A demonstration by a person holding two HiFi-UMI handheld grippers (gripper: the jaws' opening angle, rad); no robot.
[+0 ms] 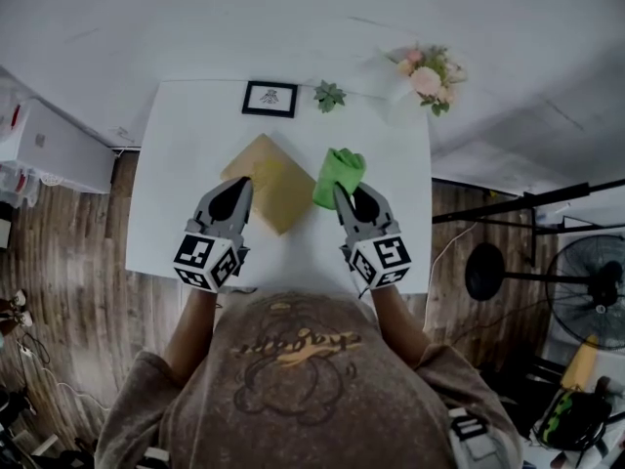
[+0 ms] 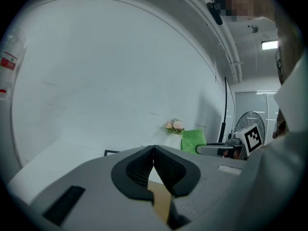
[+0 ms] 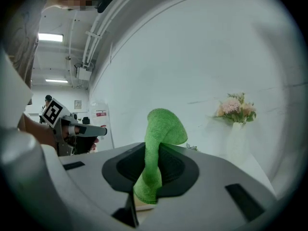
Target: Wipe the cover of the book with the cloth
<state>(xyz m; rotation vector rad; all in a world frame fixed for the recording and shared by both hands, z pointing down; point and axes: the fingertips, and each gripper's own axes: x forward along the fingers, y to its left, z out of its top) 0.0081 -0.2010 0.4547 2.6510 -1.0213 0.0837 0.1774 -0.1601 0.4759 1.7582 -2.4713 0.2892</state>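
The book [image 1: 273,191] lies flat at the centre of the white surface [image 1: 186,164]. It is turned diamond-wise, with its long axis running upper left to lower right.

The right gripper [image 1: 339,191] has its fingers clamped on the green cloth [image 1: 339,172], which is bunched near the book's right corner. The left gripper [image 1: 242,186] has its fingers pressed together, holding nothing, over the book's left part.

Recommended: lower the cloth flat onto the cover, then stroke along the long axis with light pressure.

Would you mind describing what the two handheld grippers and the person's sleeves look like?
The left gripper and right gripper both have light grey tapered bodies with black ribbed pads lining the jaws. Each carries a cube with black-and-white square markers at the hand end. No cables show. The person wears a grey-brown short-sleeved T-shirt with a printed front.
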